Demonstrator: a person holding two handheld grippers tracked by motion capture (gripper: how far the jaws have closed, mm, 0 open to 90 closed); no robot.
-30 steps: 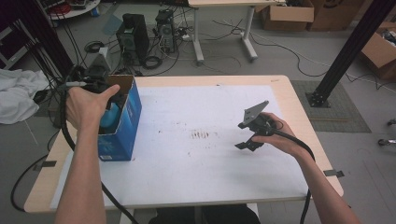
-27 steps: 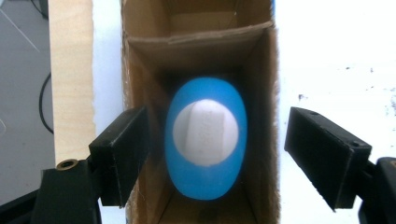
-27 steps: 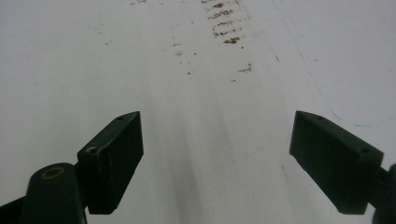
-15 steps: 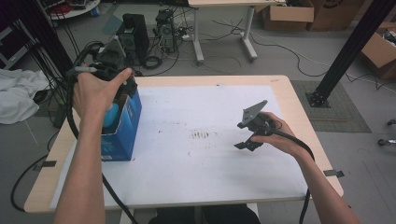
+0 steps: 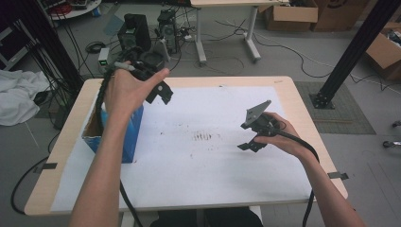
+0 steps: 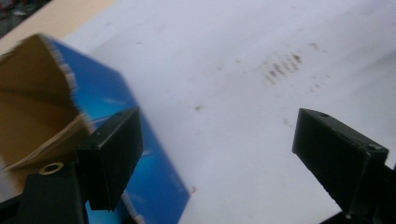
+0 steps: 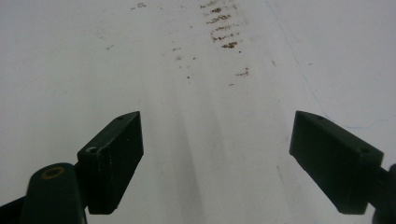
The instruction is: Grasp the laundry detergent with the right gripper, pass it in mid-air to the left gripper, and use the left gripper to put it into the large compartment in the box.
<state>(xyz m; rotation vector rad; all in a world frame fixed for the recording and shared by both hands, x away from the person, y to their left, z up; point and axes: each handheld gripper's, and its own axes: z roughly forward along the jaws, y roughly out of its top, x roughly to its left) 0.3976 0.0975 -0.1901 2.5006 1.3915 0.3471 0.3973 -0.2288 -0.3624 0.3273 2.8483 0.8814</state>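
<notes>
Blue box (image 5: 127, 137), open-topped, at the left of the worktop (image 5: 283, 85): we judge a drop just finished, left tongs (image 5: 158, 92) having just been opening, empty above it, right tongs (image 5: 253, 137) agape at centre-right, next fetching another item.

Blue box (image 5: 132, 137), brown-stained white sheet (image 5: 198, 161)

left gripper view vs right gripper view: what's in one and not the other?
The left gripper view has the blue box with its open brown inside, plus a strip of bare table edge. The right gripper view has a faint blue line on the sheet. Both show the white sheet with brown smudges, between open, empty jaws.
</notes>
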